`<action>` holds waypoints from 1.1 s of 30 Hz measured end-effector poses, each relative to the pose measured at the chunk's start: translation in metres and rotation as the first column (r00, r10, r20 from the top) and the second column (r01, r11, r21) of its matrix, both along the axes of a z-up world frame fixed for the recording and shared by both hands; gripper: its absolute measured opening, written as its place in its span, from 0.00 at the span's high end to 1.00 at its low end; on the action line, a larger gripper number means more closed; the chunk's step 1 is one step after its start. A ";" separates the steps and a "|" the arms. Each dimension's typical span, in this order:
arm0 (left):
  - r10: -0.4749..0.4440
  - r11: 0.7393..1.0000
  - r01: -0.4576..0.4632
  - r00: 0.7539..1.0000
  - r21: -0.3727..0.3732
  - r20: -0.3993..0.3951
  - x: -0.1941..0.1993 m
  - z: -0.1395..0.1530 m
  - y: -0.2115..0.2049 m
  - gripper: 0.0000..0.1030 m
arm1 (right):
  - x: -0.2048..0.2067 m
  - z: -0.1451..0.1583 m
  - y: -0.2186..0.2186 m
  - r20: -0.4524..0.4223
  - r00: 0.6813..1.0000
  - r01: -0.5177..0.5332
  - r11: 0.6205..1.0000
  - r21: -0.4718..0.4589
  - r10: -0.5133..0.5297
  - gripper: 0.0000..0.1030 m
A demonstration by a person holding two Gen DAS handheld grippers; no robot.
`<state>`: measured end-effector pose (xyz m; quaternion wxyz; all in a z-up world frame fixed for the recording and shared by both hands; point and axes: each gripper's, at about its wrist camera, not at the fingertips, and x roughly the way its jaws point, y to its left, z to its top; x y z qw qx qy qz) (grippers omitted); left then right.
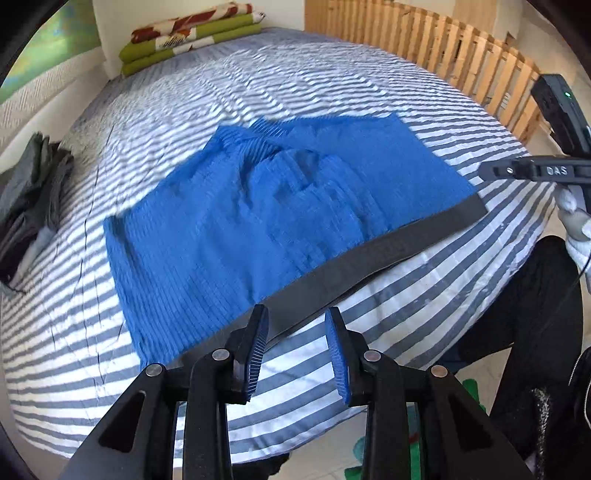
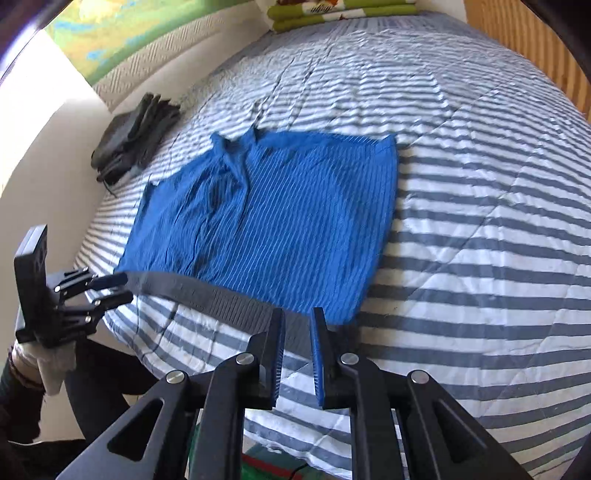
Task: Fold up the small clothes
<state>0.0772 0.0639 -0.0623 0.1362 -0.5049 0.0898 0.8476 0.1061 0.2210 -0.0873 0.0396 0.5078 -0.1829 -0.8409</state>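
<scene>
A blue ribbed garment (image 1: 258, 206) (image 2: 280, 221) with a dark grey waistband (image 1: 369, 258) (image 2: 218, 299) lies spread flat on the striped bedcover (image 1: 184, 103), waistband toward the near edge. My left gripper (image 1: 295, 317) is open just short of the waistband's left part, with nothing between its blue pads. My right gripper (image 2: 298, 317) is open at the waistband's right end, its fingers apart and holding nothing. Each gripper shows in the other's view: the right gripper (image 1: 495, 171) beside the waistband's right corner, the left gripper (image 2: 118, 288) at its left end.
Several folded dark grey clothes (image 1: 33, 199) (image 2: 133, 136) are stacked at the bed's left side by the wall. Folded green and red blankets (image 1: 192, 33) lie at the far end. A wooden slatted rail (image 1: 443, 48) runs along the right. A gloved hand (image 1: 576, 221) and dark trousers are nearby.
</scene>
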 end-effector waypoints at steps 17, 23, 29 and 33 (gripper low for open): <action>-0.244 0.965 0.240 0.969 0.106 0.033 -0.060 -0.027 0.226 0.47 | -0.047 0.023 0.111 -0.039 0.994 0.098 0.987 -0.130 -0.104 0.87; -0.229 0.971 0.224 0.972 0.086 0.055 -0.066 -0.049 0.231 0.50 | -0.073 -0.002 0.113 -0.011 0.997 0.072 0.980 -0.187 -0.075 0.86; -0.186 0.974 0.173 0.979 0.149 0.079 -0.077 -0.050 0.212 0.75 | -0.102 -0.027 0.115 0.013 0.997 0.072 0.970 -0.234 -0.071 0.86; -0.168 0.972 0.151 0.982 0.179 0.083 -0.083 -0.049 0.202 0.84 | -0.122 -0.037 0.108 0.020 0.998 0.065 0.964 -0.259 -0.062 0.86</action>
